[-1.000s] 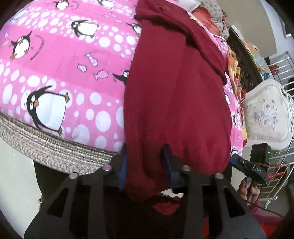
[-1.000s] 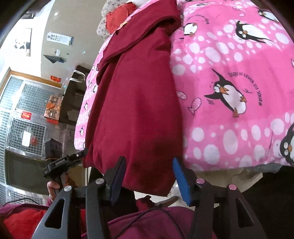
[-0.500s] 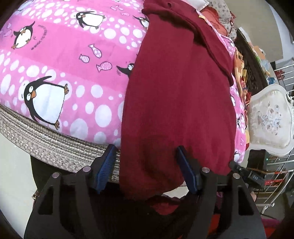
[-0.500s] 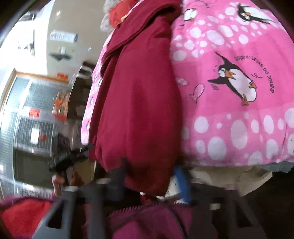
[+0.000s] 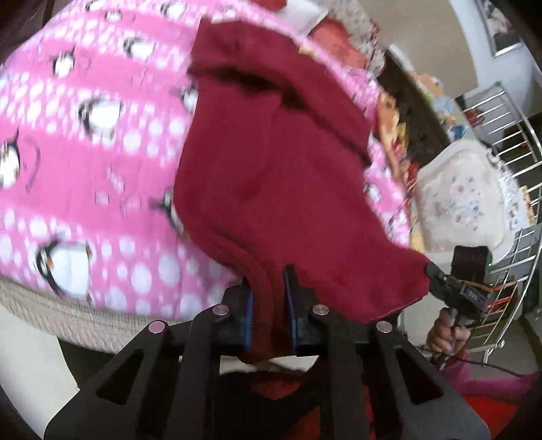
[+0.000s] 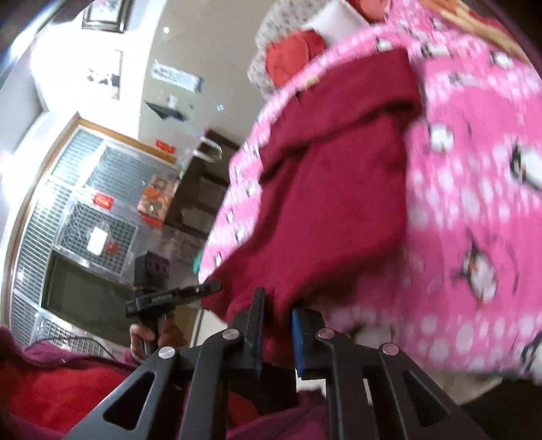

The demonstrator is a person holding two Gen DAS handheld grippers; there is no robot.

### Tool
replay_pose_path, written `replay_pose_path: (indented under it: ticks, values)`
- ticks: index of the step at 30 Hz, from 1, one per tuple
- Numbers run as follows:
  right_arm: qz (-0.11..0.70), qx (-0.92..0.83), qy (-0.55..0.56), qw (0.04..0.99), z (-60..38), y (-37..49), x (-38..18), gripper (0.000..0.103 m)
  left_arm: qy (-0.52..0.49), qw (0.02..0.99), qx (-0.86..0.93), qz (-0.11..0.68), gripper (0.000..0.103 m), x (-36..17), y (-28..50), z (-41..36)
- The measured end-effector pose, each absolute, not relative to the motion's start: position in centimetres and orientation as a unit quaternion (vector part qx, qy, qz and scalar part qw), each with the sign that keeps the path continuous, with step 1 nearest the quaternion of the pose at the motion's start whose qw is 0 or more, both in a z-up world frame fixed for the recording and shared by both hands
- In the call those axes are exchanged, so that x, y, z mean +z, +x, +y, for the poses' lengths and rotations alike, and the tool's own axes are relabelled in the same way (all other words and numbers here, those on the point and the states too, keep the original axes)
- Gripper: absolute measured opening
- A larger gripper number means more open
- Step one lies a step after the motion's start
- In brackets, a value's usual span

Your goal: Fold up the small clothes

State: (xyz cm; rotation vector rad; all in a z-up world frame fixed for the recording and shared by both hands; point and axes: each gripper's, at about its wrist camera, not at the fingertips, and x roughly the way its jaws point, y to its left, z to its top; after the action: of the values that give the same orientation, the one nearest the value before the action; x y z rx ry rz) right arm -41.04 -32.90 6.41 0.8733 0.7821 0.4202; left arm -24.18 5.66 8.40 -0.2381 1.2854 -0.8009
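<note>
A dark red garment [image 5: 271,176] lies lengthwise on a pink penguin blanket [image 5: 84,176], its near hem lifted off the bed edge. My left gripper [image 5: 269,304] is shut on one corner of that hem. My right gripper [image 6: 277,325] is shut on the other hem corner of the garment [image 6: 332,203]. Each gripper shows in the other's view: the right one [image 5: 437,277] at the cloth's right corner, the left one [image 6: 203,289] at its left corner.
The blanket [image 6: 474,203] covers a bed with a woven mattress edge [image 5: 67,318]. Red and white cloth [image 5: 335,30] lies at the far end. A white ornate chair [image 5: 467,196] and metal rack [image 5: 508,128] stand to the right; a grated window [image 6: 84,203] is behind.
Both grippers, open around the hem half a second ago, have closed on it. The near hem has been pulled up and stretched between them, and both views have swung.
</note>
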Motion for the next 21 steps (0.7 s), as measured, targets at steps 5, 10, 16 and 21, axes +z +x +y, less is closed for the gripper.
replay_pose_path:
  ticks: [5, 10, 16, 21]
  values:
    - [0.328, 0.184, 0.409, 0.832, -35.1, -38.5, 8.2, 0.012, -0.134, 0.734, -0.376, 0.55, 0.014, 10.7, -20.2, 4.8]
    - [0.287, 0.168, 0.406, 0.851, -37.4, -34.3, 10.1, 0.012, -0.131, 0.757, -0.393, 0.505, 0.014, 13.6, -15.8, 1.4]
    - [0.253, 0.144, 0.405, 0.867, -40.6, -28.4, 12.3, 0.012, -0.121, 0.785, -0.392, 0.465, 0.014, 15.4, -9.3, -3.0]
    - [0.248, 0.106, 0.401, 0.875, -43.8, -22.3, 12.8, 0.011, -0.116, 0.802, -0.365, 0.458, 0.013, 15.1, -3.0, -6.6]
